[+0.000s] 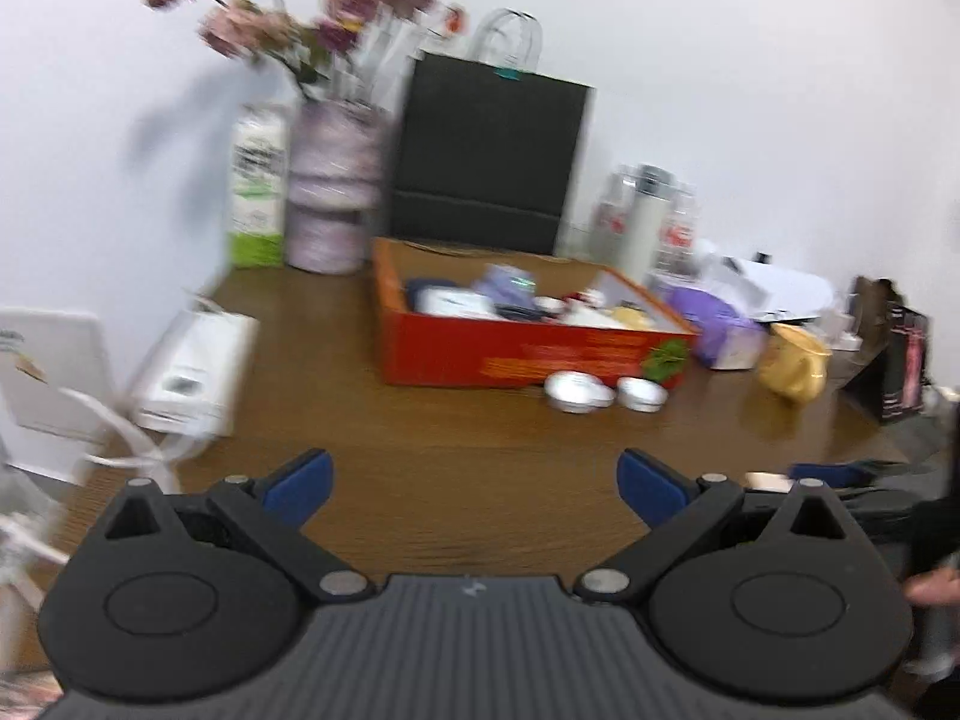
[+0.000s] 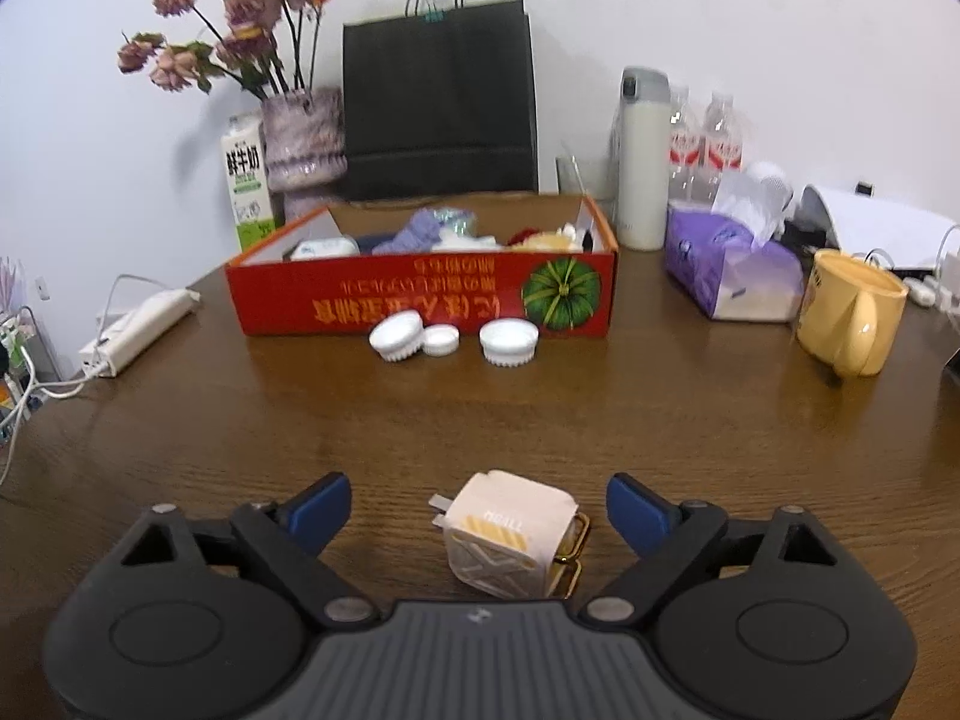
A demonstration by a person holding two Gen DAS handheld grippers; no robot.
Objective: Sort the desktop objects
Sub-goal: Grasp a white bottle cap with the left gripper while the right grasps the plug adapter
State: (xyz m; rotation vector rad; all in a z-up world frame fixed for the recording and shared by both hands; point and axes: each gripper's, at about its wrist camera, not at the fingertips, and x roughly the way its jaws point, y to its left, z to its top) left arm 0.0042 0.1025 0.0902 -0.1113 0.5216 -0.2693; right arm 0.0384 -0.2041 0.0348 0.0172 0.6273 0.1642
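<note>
Left wrist view, blurred. Left gripper [image 1: 475,483] over bare brown desk [image 1: 360,420], jaws spread wide, nothing between them. Ahead: red cardboard box [image 1: 528,354] with mixed items inside, too smeared to name. Two white round caps [image 1: 603,391] on the desk just in front of the box's near wall. Behind the box: black paper bag [image 1: 489,156], vase with dried flowers [image 1: 333,180], milk carton [image 1: 258,192]. Right of the box: purple tissue pack [image 1: 720,324], yellow mug [image 1: 795,366]. White power strip [image 1: 192,372] at the left desk edge. Charger not identifiable here.

Right wrist view, sharp. Right gripper [image 2: 478,509] low over the desk, jaws spread, pads not touching anything. Small charger plug [image 2: 507,531] between the jaws: cube-shaped, pale pink top, white patterned side, yellow striped label, metal prongs sticking out toward the left jaw, gold metal clip at its right side. Sits on the desk, slightly right of centre in the gap, clear space on both sides, nearer the right jaw. Well apart from the red box [image 2: 420,294], which has an upside-down print and a green pumpkin picture on its near wall. Three white ribbed caps [image 2: 447,339] in a row touching or just beside that wall. Yellow mug [image 2: 852,318] and tissue pack [image 2: 732,276] to the right, thermos [image 2: 645,156] and water bottles [image 2: 705,144] behind.
</note>
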